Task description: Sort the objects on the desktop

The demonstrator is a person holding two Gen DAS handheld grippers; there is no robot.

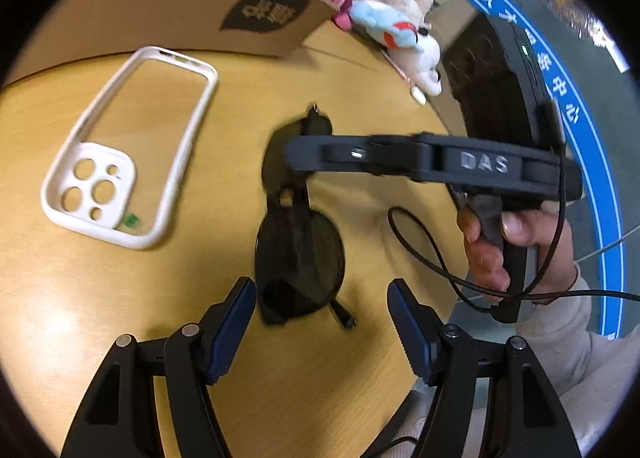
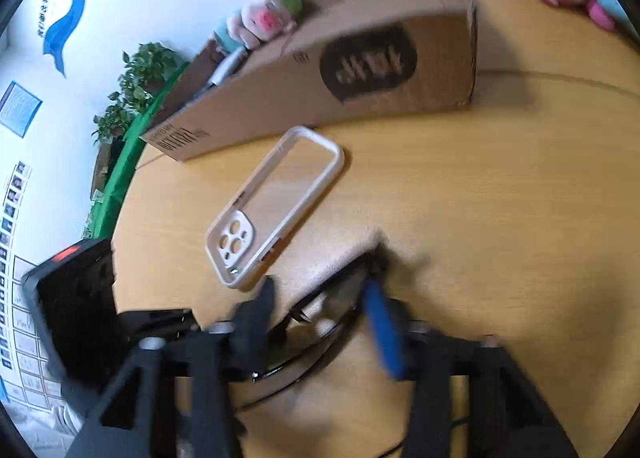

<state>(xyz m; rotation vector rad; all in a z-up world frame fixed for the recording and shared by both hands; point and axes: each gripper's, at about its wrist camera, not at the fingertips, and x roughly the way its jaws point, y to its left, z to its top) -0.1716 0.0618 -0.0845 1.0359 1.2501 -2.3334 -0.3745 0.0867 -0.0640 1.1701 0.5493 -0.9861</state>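
In the left wrist view the left gripper (image 1: 322, 322) stands wide open at the bottom of the frame, holding nothing, its blue-padded fingers (image 1: 232, 328) either side of the near end of the sunglasses (image 1: 298, 254). These are black with round dark lenses, lying on the wooden table (image 1: 100, 318) at frame centre. The right gripper (image 1: 296, 156) reaches in from the right, its tip over the far lens; whether it grips the frame cannot be told. In the right wrist view the right gripper (image 2: 320, 322) is blurred, fingers apart around the sunglasses (image 2: 320, 322).

A white phone case (image 1: 128, 146) lies to the left, a cardboard box (image 1: 176, 6) behind it. Only the right wrist view shows a plush pig (image 2: 264, 20) in the box.
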